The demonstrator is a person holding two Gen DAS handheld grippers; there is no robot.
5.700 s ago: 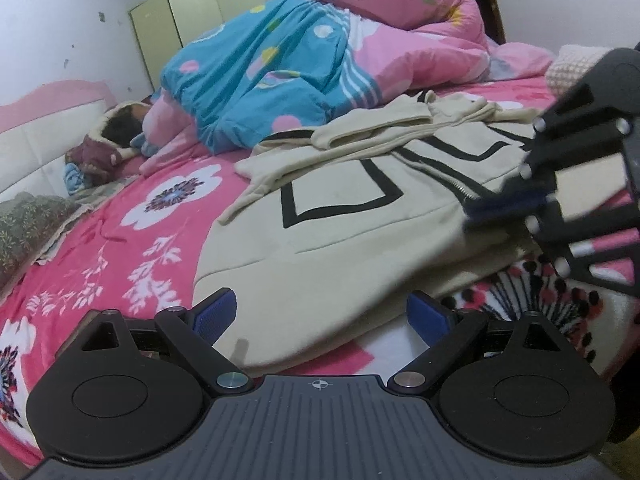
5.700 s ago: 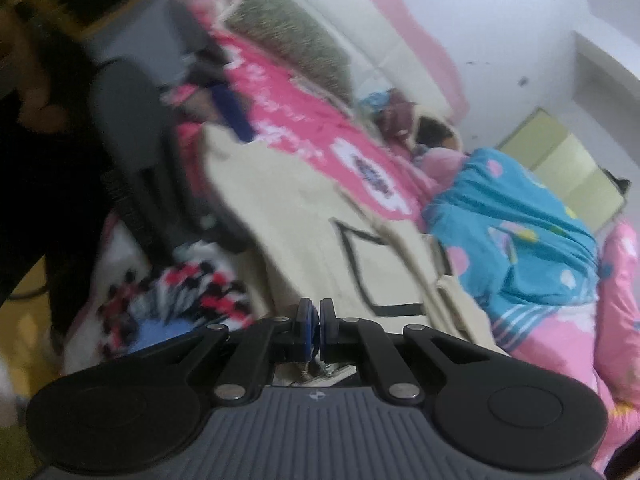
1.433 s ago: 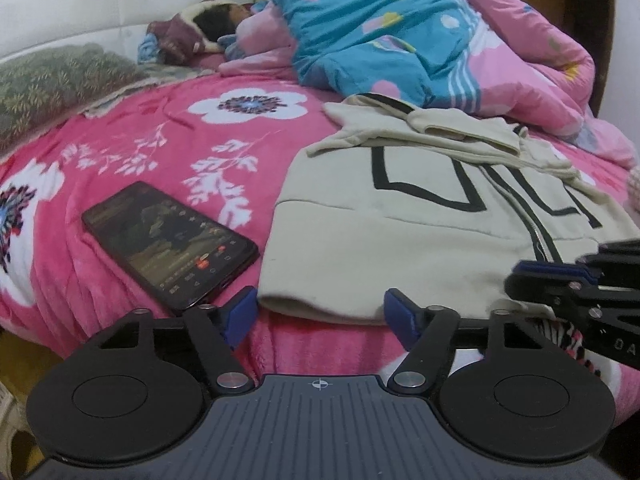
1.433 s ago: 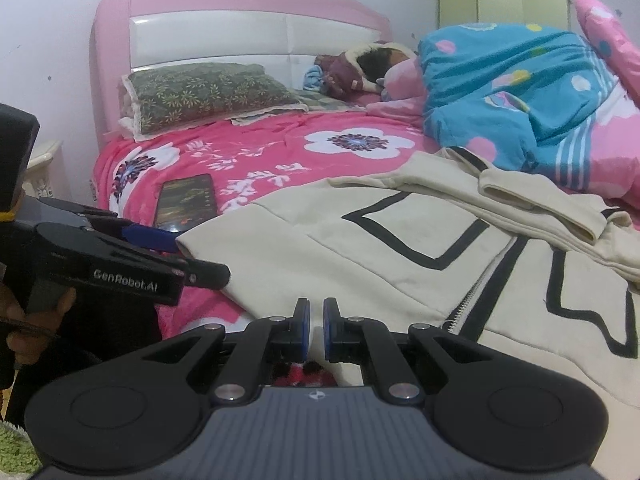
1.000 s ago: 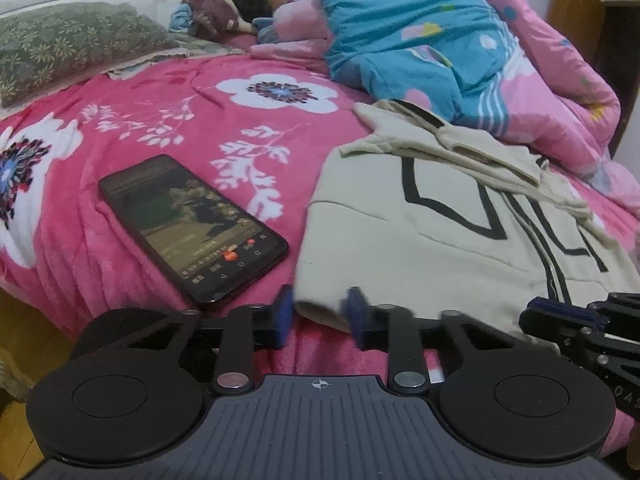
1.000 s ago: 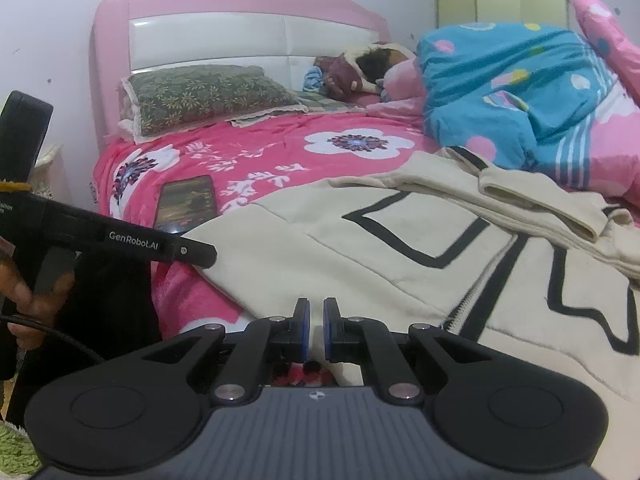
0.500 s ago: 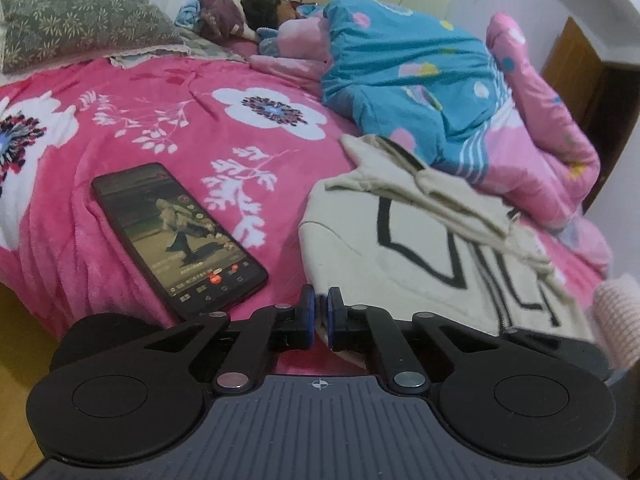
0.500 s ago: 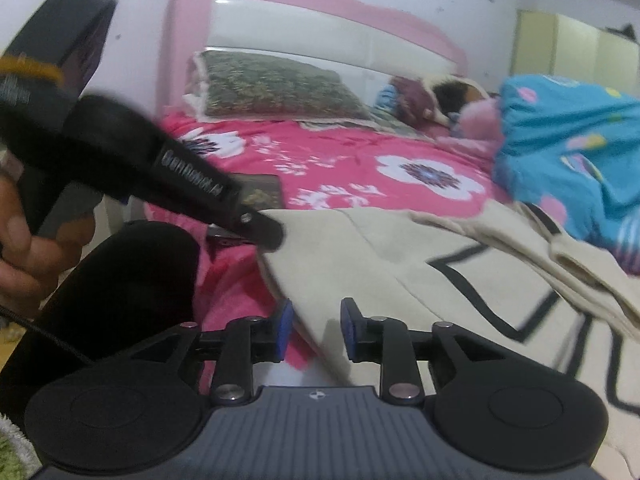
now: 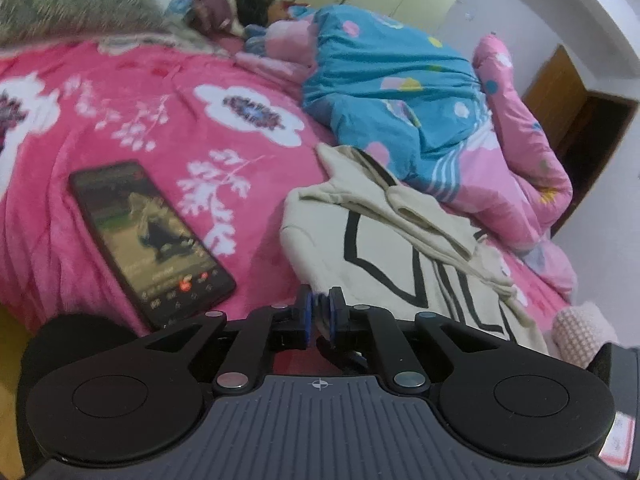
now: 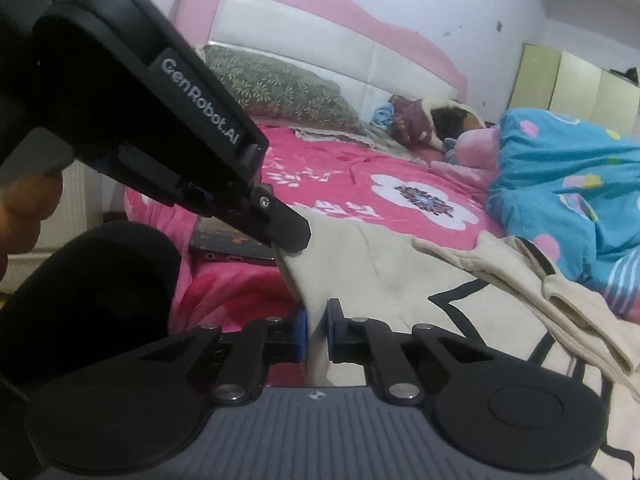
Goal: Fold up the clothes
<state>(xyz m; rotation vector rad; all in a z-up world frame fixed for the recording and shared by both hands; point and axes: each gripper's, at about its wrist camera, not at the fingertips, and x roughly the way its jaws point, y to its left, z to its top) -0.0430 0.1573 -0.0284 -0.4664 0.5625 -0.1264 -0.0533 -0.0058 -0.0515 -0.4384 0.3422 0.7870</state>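
A cream zip hoodie (image 9: 384, 240) with black line patterns lies spread on the pink flowered bedspread (image 9: 160, 112). My left gripper (image 9: 320, 312) is shut on the hoodie's hem at its near left corner. In the right wrist view the same hoodie (image 10: 400, 280) rises to that left gripper (image 10: 288, 236), which lifts the hem corner off the bed. My right gripper (image 10: 317, 334) is shut on the hem edge just below, with cream cloth pinched between the blue pads. The hoodie's right half is hidden in the right wrist view.
A black phone (image 9: 148, 236) with its screen lit lies on the bedspread left of the hoodie. A person (image 9: 256, 8) sleeps under a blue and pink quilt (image 9: 400, 92) behind it. A green patterned pillow (image 10: 280, 88) leans on the pink headboard (image 10: 320, 52). A hand (image 10: 24, 208) holds the left gripper.
My left gripper shut on the hem corner and lifted it. My right gripper, slightly open half a second ago, has closed on the hem edge below it.
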